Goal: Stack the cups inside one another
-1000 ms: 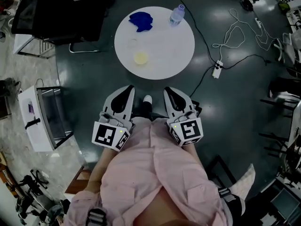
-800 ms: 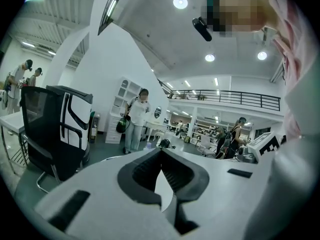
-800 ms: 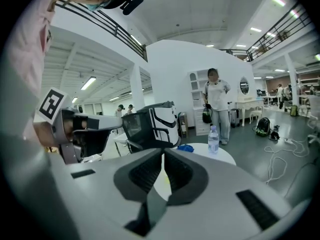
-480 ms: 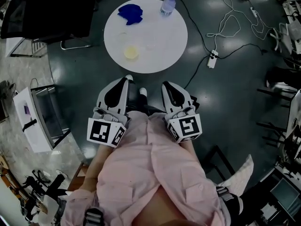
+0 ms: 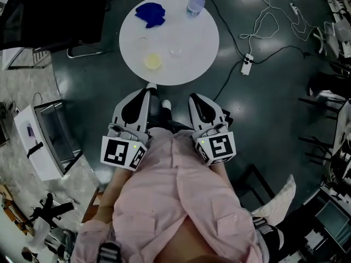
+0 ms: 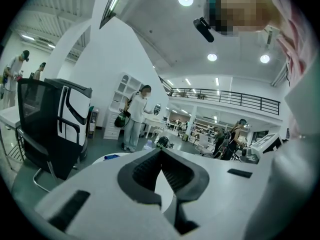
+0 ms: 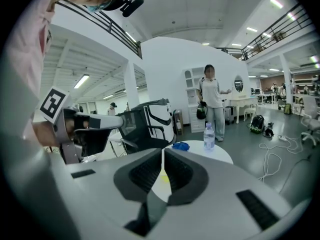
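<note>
The dark floor is open between the person and the round white table. The near edge of the table lies just ahead of both grippers, and nothing stands in between.

A black office chair stands close to the left side of the table. A white cart stands further left, well apart. On the right, a power strip with its white cable lies on the floor near the table edge.

On the table I count one blue cloth and one water bottle at the far side, and one yellow cup near the front edge. There are, as far as I can tell, two faint clear cups. All cups stand apart; none is stacked.

The left gripper has its jaws pressed together with nothing between them. The right gripper is the same. Both are held in front of the person's body, short of the table.
</note>
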Motion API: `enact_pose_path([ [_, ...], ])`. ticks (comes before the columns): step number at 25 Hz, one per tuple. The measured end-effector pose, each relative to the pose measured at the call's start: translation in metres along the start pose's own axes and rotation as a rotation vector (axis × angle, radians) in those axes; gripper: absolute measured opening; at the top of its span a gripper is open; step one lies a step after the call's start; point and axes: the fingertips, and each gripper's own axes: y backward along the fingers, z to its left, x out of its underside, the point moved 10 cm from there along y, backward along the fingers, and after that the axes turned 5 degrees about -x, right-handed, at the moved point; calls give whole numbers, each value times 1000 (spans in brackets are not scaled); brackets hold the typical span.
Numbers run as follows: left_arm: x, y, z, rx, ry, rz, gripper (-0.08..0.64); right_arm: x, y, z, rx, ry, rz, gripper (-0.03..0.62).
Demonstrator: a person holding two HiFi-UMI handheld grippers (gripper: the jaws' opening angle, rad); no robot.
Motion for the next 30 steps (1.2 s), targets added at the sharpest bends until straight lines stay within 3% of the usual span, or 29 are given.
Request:
enact_pose_path([
  [11, -20, -30, 46, 32, 62, -5, 9, -24, -41, -1, 45, 18, 42, 35],
  [30, -58, -47, 117, 83, 86, -50, 9, -58, -97, 22, 128, 36, -13, 35],
])
